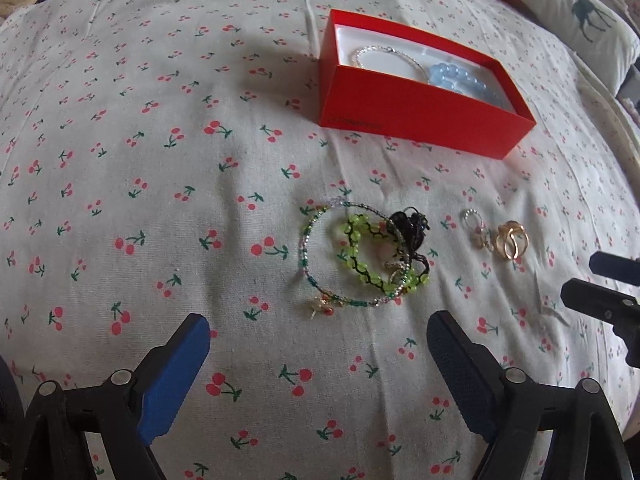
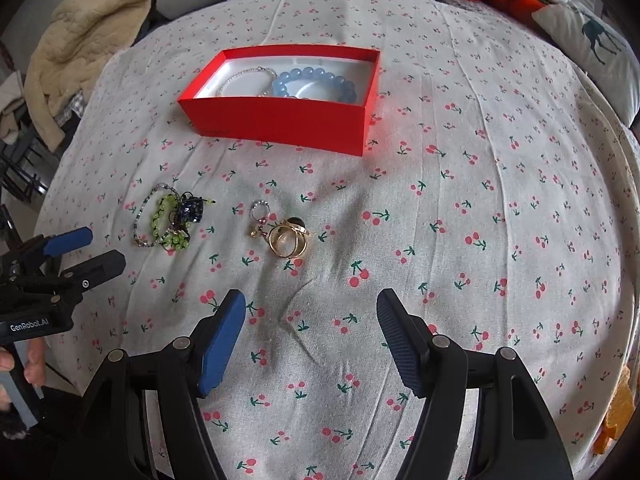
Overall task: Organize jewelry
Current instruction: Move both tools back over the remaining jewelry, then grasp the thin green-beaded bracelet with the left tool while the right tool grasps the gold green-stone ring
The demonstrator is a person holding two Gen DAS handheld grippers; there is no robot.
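A: Two tools, left tool [image 1: 318, 330] and right tool [image 2: 311, 306], both spread wide, gripping nothing?

B: Yep. Bracelets [image 1: 360, 258] and rings [image 2: 286, 238] mid-frame on the bed [image 2: 460, 200], red box [image 2: 280, 120] above.

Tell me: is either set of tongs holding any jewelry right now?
No. Left tongs and right tongs are both open and empty above the bedsheet.

bare sheet [image 2: 460, 208] right of gold rings [image 2: 288, 240], red box [image 2: 280, 120] blocking beyond, bracelet heap [image 2: 168, 220] left
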